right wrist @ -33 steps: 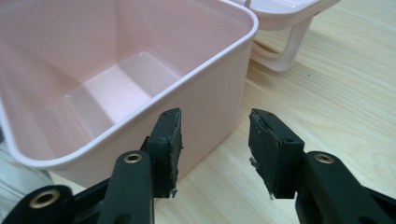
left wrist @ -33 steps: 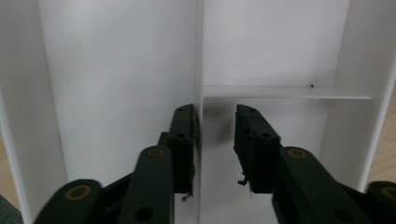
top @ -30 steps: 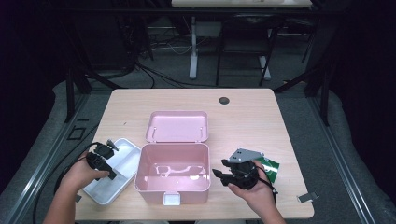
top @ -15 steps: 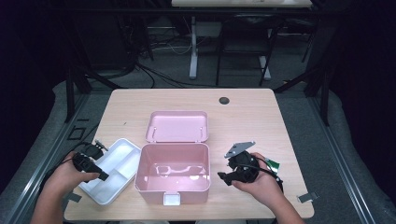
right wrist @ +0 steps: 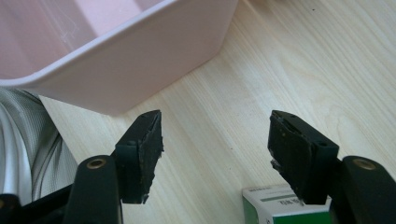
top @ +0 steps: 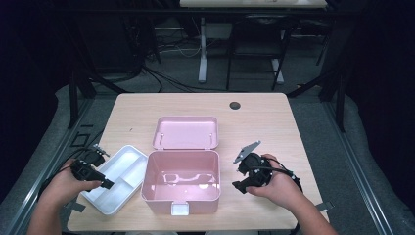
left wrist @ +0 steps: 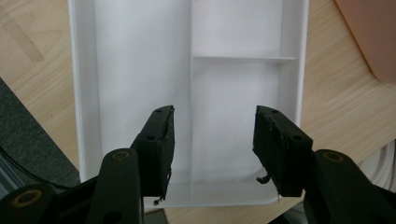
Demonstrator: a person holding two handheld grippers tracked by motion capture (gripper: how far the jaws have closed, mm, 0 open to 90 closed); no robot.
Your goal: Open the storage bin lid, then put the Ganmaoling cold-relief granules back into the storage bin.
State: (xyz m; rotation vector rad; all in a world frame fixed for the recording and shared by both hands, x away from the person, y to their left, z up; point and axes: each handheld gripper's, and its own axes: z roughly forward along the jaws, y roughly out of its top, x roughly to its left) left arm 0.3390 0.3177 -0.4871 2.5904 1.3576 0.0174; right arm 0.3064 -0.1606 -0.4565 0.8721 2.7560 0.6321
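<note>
An open pink box [top: 181, 183] stands at the table's front middle, its lid [top: 186, 132] laid back behind it. To its left lies a white divided tray [top: 120, 178]. My left gripper [top: 107, 184] hovers over the tray's near left part. In the left gripper view the tray [left wrist: 140, 70] lies below the gripper [left wrist: 215, 116]; its jaws have just been opening and hold nothing. Right of the box, my right gripper [top: 238, 177] points toward the box wall [right wrist: 140, 70]. That gripper [right wrist: 215, 121] has just been opening and is empty. A green-and-white carton [right wrist: 275, 207] lies by its right jaw.
The wooden table [top: 274, 127] has a black round grommet [top: 235, 105] near its far edge. Bare wood lies behind and right of the box. A light sleeve [right wrist: 28, 154] shows at the left of the right gripper view. Cables and desk legs cross the floor beyond.
Both grippers have opened wider and lifted a little. The left hand has drawn back toward the tray's near left corner. The right hand now covers the green carton in the high view.
</note>
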